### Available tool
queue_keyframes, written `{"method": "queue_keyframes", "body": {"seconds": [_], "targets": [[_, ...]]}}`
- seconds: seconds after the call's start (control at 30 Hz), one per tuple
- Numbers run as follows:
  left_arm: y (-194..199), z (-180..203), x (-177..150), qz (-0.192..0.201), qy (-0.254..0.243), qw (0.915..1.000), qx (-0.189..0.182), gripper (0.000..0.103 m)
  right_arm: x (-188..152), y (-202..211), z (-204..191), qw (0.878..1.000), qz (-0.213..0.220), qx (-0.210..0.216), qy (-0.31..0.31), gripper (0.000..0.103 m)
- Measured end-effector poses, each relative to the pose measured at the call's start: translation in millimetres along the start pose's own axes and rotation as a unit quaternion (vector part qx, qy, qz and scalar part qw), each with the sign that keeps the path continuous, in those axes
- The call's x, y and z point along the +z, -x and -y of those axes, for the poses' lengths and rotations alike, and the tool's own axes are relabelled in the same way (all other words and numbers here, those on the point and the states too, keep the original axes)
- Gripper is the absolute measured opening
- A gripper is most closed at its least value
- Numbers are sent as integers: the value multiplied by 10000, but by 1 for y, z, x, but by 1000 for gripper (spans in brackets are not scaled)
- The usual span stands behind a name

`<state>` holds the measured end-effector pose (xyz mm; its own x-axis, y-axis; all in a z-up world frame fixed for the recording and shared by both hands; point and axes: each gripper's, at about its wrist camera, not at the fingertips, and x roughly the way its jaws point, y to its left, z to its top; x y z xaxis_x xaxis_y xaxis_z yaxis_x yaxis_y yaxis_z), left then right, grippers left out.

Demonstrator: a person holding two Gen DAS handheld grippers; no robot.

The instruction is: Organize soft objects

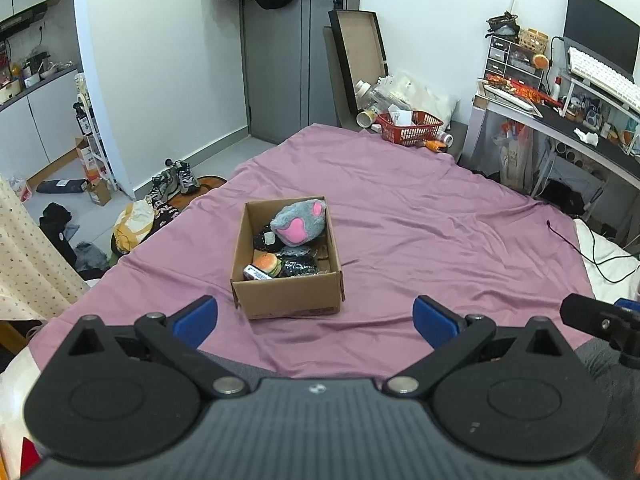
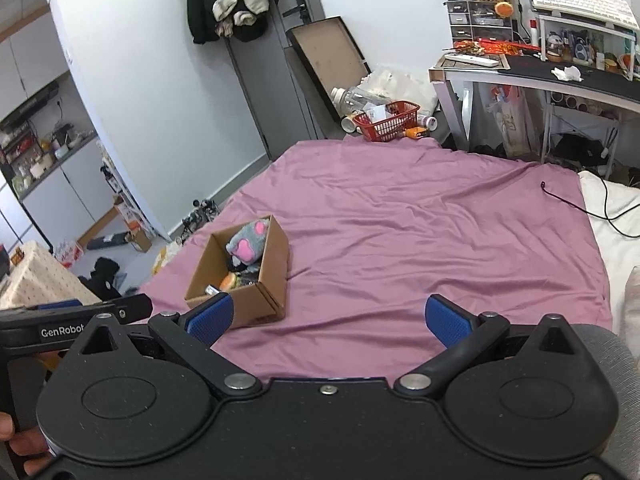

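Observation:
An open cardboard box (image 1: 288, 294) (image 2: 276, 268) stands on the purple bedsheet (image 1: 420, 232) (image 2: 400, 220). Inside lie a grey plush paw with pink pads (image 1: 298, 224) (image 2: 249, 242), a small burger toy (image 1: 269, 265) (image 2: 229, 280) and dark soft items (image 1: 298, 266). My left gripper (image 1: 316, 320) is held open just short of the box, nothing between its blue fingers. My right gripper (image 2: 328, 322) is open too, to the right of the box, empty. The left gripper's body (image 2: 60, 320) shows at the right wrist view's left edge.
A red basket (image 1: 410, 126) (image 2: 388, 120) with clutter sits at the bed's far end. A desk (image 1: 560, 120) (image 2: 540, 72) stands on the right, a black cable (image 1: 580, 248) (image 2: 580, 208) lies across a white pillow. Shoes and bags (image 1: 160, 200) cover the floor left of the bed.

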<state>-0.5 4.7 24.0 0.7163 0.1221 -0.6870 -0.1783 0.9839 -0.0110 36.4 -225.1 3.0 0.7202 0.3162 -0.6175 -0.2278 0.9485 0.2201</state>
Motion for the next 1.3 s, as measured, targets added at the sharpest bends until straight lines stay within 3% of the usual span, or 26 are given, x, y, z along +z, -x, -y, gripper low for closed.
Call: {"method": "queue_keyframes", "body": {"seconds": [1.3], "targets": [[1, -1, 1, -34, -72, 10000, 31, 103, 0, 0, -12, 9997, -45, -39, 233, 103]]}}
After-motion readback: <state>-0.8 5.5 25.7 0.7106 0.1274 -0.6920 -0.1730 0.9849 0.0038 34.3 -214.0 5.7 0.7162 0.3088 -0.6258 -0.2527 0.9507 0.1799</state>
